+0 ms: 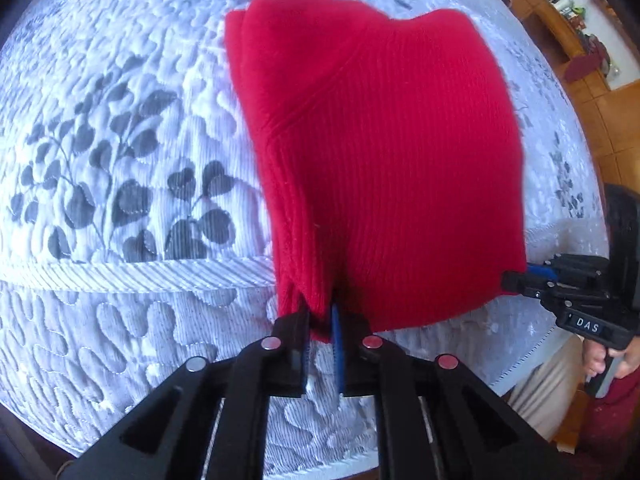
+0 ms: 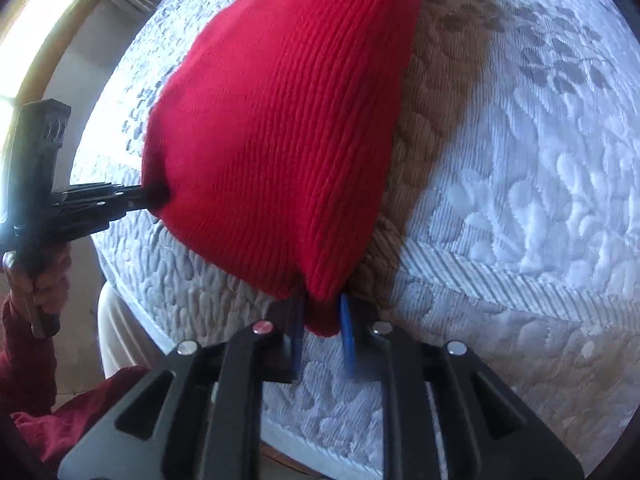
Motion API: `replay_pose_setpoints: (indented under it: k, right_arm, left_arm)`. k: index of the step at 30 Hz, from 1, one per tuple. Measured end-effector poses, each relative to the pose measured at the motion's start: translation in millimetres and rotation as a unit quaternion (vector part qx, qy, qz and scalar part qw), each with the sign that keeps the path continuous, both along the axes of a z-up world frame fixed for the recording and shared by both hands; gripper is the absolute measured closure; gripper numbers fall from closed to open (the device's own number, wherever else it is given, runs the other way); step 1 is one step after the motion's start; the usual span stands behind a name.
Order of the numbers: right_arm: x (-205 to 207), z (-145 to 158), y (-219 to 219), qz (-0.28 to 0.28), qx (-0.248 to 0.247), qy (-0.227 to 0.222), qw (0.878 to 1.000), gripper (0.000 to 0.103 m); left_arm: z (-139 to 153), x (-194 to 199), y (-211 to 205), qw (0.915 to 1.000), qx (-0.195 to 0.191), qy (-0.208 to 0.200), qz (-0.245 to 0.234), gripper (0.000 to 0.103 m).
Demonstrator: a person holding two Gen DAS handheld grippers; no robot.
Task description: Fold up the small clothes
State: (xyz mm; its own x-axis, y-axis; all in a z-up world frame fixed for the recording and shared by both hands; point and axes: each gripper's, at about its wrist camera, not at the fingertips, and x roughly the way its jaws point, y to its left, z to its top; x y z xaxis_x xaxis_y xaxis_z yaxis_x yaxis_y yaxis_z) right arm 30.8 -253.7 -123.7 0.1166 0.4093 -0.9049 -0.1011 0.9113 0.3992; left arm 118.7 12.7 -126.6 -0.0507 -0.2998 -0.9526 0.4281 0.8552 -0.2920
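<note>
A red knitted garment point(image 1: 376, 152) lies folded over on the white quilted bedspread point(image 1: 120, 160), its near edge lifted. My left gripper point(image 1: 320, 328) is shut on the garment's near left corner, red knit pinched between its blue pads. At the far right of the left wrist view my right gripper point(image 1: 516, 278) bites the other near corner. In the right wrist view the red garment point(image 2: 280, 132) fills the middle, and my right gripper point(image 2: 322, 324) is shut on its corner. The left gripper point(image 2: 154, 194) shows there at the left, clamped on the opposite corner.
A brown cable-knit garment point(image 2: 432, 92) lies under and beside the red one. The bedspread's edge point(image 2: 128, 320) runs close to the person, whose hand point(image 2: 44, 276) and dark red sleeve point(image 2: 24, 360) show. Wooden furniture point(image 1: 560, 32) stands beyond the bed.
</note>
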Motion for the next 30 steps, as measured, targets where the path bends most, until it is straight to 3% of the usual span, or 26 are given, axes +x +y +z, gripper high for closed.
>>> replay_pose_setpoints:
  k: [1, 2, 3, 4, 5, 7, 9, 11, 14, 19, 23, 25, 26, 28, 29, 30]
  right_arm:
    - [0, 7, -3, -0.003, 0.007, -0.003, 1.000, 0.078]
    - [0, 19, -10, -0.006, 0.016, -0.016, 1.000, 0.078]
    - [2, 30, -17, -0.011, 0.023, -0.028, 0.999, 0.070]
    - [6, 40, -24, -0.019, 0.030, -0.038, 0.999, 0.063]
    - [14, 53, -34, -0.032, 0.037, -0.051, 0.998, 0.047]
    - [41, 71, -49, -0.046, 0.050, -0.071, 0.995, 0.043]
    - [74, 75, -56, -0.058, 0.077, -0.070, 0.993, 0.038]
    - [110, 64, -62, -0.073, 0.092, -0.051, 0.992, 0.037]
    - [155, 45, -67, -0.083, 0.076, -0.018, 0.993, 0.036]
    - [186, 16, -72, -0.089, 0.095, 0.012, 0.991, 0.035]
    - [198, -2, -73, -0.094, 0.106, 0.022, 0.990, 0.034]
    - [203, -9, -72, -0.094, 0.110, 0.024, 0.989, 0.034]
    - [204, -9, -72, -0.094, 0.114, 0.024, 0.989, 0.036]
    - [208, -12, -72, -0.094, 0.123, 0.022, 0.988, 0.044]
    - [208, -12, -71, -0.096, 0.131, 0.021, 0.987, 0.053]
    - [207, -11, -73, -0.096, 0.134, 0.019, 0.986, 0.064]
  left_arm:
    - [8, 0, 0, 1.0000, -0.003, -0.001, -0.001, 0.081]
    - [18, -1, 3, 1.0000, -0.006, -0.004, 0.001, 0.064]
    - [30, 0, 10, 0.9998, -0.015, -0.014, 0.002, 0.051]
    - [38, 4, 17, 0.9994, -0.025, -0.025, 0.005, 0.047]
    - [48, 11, 22, 0.9987, -0.032, -0.038, 0.012, 0.045]
    - [61, 43, 24, 0.9964, -0.033, -0.069, 0.036, 0.043]
    - [58, 77, 21, 0.9957, -0.036, -0.069, 0.051, 0.040]
    - [42, 112, 13, 0.9955, -0.034, -0.050, 0.074, 0.041]
    - [22, 158, -6, 0.9949, -0.028, -0.037, 0.090, 0.041]
    - [-5, 189, -29, 0.9945, 0.024, -0.050, 0.088, 0.040]
    - [-18, 198, -30, 0.9952, 0.024, -0.035, 0.088, 0.040]
    - [-22, 200, -32, 0.9961, 0.005, -0.024, 0.084, 0.044]
    - [-23, 200, -35, 0.9964, -0.004, -0.019, 0.083, 0.058]
    - [-22, 197, -40, 0.9971, -0.014, -0.019, 0.073, 0.070]
    - [-20, 194, -42, 0.9977, -0.011, -0.025, 0.062, 0.083]
    - [-19, 192, -43, 0.9979, -0.013, -0.025, 0.057, 0.086]
